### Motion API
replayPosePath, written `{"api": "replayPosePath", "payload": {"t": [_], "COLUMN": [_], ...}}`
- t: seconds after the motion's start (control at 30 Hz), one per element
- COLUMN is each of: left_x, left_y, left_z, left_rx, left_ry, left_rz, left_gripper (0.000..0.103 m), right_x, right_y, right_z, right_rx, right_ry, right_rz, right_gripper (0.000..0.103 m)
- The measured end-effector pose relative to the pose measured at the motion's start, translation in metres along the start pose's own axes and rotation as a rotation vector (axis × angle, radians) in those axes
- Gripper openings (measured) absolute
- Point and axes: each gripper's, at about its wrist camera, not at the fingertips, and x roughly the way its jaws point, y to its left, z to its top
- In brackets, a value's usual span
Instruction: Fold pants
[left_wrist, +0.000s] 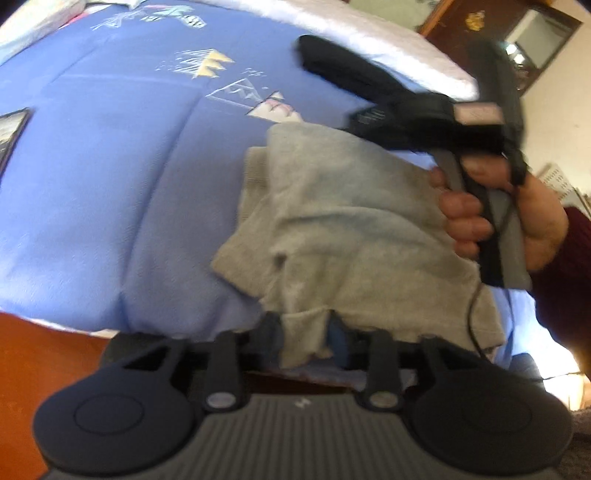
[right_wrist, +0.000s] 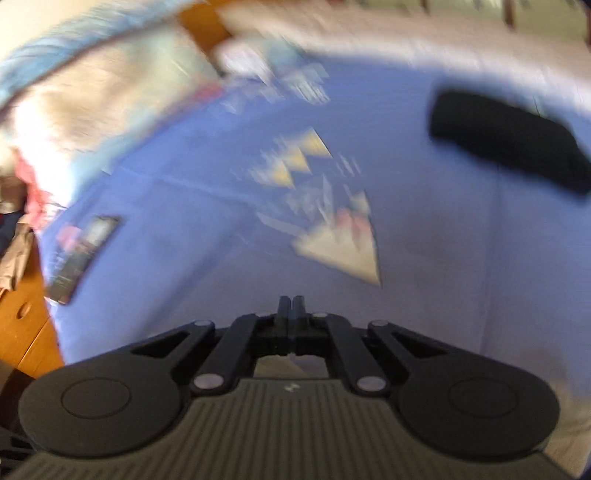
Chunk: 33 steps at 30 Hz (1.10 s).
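Note:
The grey pants (left_wrist: 343, 221) lie folded in a rumpled stack on the blue bedspread (left_wrist: 110, 166), right of centre in the left wrist view. At the near edge of that stack my left gripper (left_wrist: 304, 338) is shut on a flap of the grey cloth, which fills the gap between its fingers. A hand (left_wrist: 476, 218) in a dark red sleeve holds the right gripper's handle above the far right side of the pants. In the blurred right wrist view my right gripper (right_wrist: 291, 304) is shut with nothing in it, over bare bedspread (right_wrist: 443, 258).
A folded black garment (left_wrist: 332, 62) (right_wrist: 509, 144) lies near the bed's far edge. A dark phone (right_wrist: 81, 254) rests on the bedspread to the left, also visible as the phone (left_wrist: 11, 133) at the frame edge. Orange wood (left_wrist: 37, 354) borders the bed. Pillows (right_wrist: 92, 92) sit far left.

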Motion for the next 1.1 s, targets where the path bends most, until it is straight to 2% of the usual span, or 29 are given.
{"api": "replayPosePath", "payload": {"t": [0.03,0.07,0.13,0.17,0.2,0.23,0.27,0.33,0.37,0.4,0.47,0.53,0.67,0.73,0.83,0.87,0.97,1.03,1.07,1.1], "left_x": [-0.002,-0.004,-0.006,-0.006,-0.007,-0.009,-0.01,-0.012,-0.015,-0.017,-0.019,-0.021,-0.018,-0.009,0.009,0.012,0.01,-0.006,-0.017,-0.029], "left_y": [0.001,0.001,0.0,-0.002,-0.004,-0.008,-0.01,-0.015,-0.017,-0.019,-0.019,-0.018,-0.012,-0.006,0.005,0.006,0.005,0.009,0.015,0.023], "left_z": [0.0,0.0,-0.001,0.0,0.0,0.0,0.0,0.0,-0.002,-0.003,-0.003,-0.003,0.0,0.001,0.0,0.0,0.001,0.006,0.01,0.014], "left_rx": [-0.001,-0.004,-0.007,-0.004,0.003,0.012,0.021,0.052,0.064,0.068,0.07,0.062,0.033,0.012,-0.061,-0.066,-0.036,-0.007,-0.01,-0.029], "left_ry": [-0.007,-0.01,-0.013,-0.014,-0.016,-0.017,-0.019,-0.031,-0.041,-0.053,-0.075,-0.101,-0.094,-0.066,0.013,0.024,0.046,0.001,-0.037,-0.081], "left_rz": [-0.002,-0.01,-0.009,-0.009,-0.011,-0.015,-0.014,0.003,0.0,-0.001,-0.005,-0.003,0.011,0.039,0.041,0.041,0.038,0.028,0.036,0.052], "left_gripper": [0.041,0.041,0.039,0.036,0.033,0.026,0.025,0.021,0.018,0.017,0.016,0.015,0.007,0.004,0.004,0.003,0.007,0.01,0.014,0.018], "right_x": [-0.005,-0.011,-0.024,-0.03,-0.034,-0.037,-0.036,-0.027,-0.022,-0.017,-0.018,-0.025,-0.036,-0.025,0.011,0.02,0.012,-0.008,-0.025,-0.042], "right_y": [-0.006,-0.011,-0.013,-0.005,0.005,0.015,0.027,0.049,0.059,0.068,0.07,0.059,0.051,0.046,0.035,0.034,0.035,0.03,0.025,0.019], "right_z": [-0.003,-0.004,-0.001,0.003,0.005,0.006,0.006,0.0,-0.006,-0.013,-0.019,-0.014,-0.007,-0.004,-0.009,-0.014,-0.018,-0.011,-0.009,-0.009], "right_rx": [0.034,0.07,0.093,0.062,0.01,-0.051,-0.117,-0.225,-0.28,-0.335,-0.332,-0.242,-0.179,-0.147,-0.084,-0.077,-0.089,-0.078,-0.077,-0.087], "right_ry": [-0.01,-0.017,-0.024,-0.028,-0.03,-0.03,-0.018,0.043,0.063,0.072,0.028,-0.032,-0.148,-0.134,0.003,0.023,-0.023,-0.071,-0.127,-0.187], "right_rz": [0.042,0.105,0.23,0.268,0.281,0.279,0.277,0.284,0.254,0.205,0.179,0.185,0.145,0.108,0.098,0.1,0.118,0.183,0.211,0.234], "right_gripper": [0.003,0.009,0.013,0.03,0.055,0.064,0.069,0.065,0.031,0.013,0.012,0.012,0.012,0.012,0.013,0.015,0.025,0.044,0.055,0.059]}}
